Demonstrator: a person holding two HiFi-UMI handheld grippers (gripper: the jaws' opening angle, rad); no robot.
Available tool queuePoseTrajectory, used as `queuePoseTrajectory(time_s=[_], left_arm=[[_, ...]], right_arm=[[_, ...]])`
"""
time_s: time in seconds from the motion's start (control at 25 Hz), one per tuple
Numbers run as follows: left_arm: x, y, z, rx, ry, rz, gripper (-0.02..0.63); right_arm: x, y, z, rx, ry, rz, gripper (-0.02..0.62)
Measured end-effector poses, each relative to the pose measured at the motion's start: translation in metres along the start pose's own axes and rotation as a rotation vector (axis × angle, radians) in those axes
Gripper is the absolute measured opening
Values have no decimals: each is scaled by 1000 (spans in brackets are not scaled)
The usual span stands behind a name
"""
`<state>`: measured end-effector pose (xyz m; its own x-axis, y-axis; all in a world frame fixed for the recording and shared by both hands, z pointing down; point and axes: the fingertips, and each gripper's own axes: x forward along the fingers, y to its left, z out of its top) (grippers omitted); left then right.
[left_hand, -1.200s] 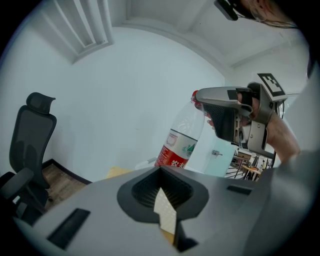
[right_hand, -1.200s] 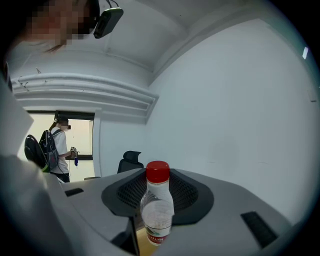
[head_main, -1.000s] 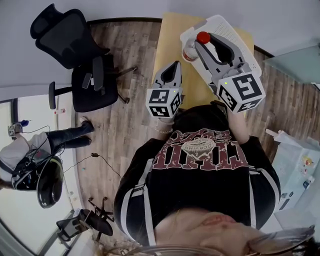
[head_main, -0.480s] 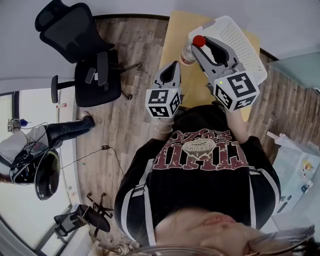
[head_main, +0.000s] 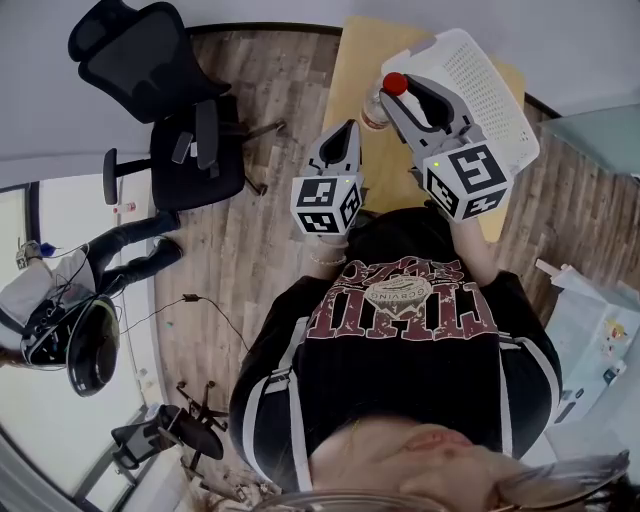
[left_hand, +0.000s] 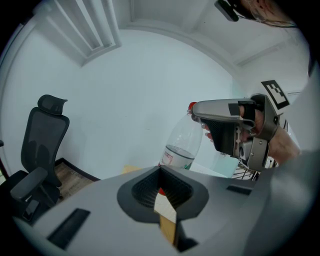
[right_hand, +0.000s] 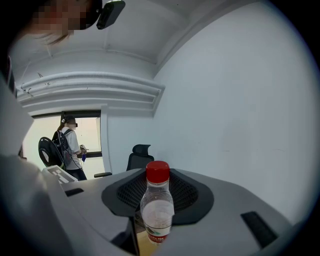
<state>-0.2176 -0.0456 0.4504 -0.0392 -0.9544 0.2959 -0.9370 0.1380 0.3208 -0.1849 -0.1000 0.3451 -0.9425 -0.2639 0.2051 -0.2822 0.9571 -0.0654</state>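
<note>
Right gripper (head_main: 408, 95) clamps the bottle (left_hand: 182, 145) near its cap, long axis tilted — left gripper (head_main: 346, 130) closed, empty, beside the bottle.

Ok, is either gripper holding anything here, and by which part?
The right gripper holds the clear bottle near its neck, just under the red cap. The left gripper is shut, holding nothing.
</note>
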Motion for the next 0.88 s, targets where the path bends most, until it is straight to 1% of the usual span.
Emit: queuePoseTrajectory(time_s=[0.32, 0.88], left_arm=[[-1, 5, -1, 7, 9, 11, 49], [4, 4, -3, 13, 22, 3, 49]], right_arm=[[7, 1, -16, 20, 18, 3, 150], [14, -6, -49, 32, 72, -19, 150]])
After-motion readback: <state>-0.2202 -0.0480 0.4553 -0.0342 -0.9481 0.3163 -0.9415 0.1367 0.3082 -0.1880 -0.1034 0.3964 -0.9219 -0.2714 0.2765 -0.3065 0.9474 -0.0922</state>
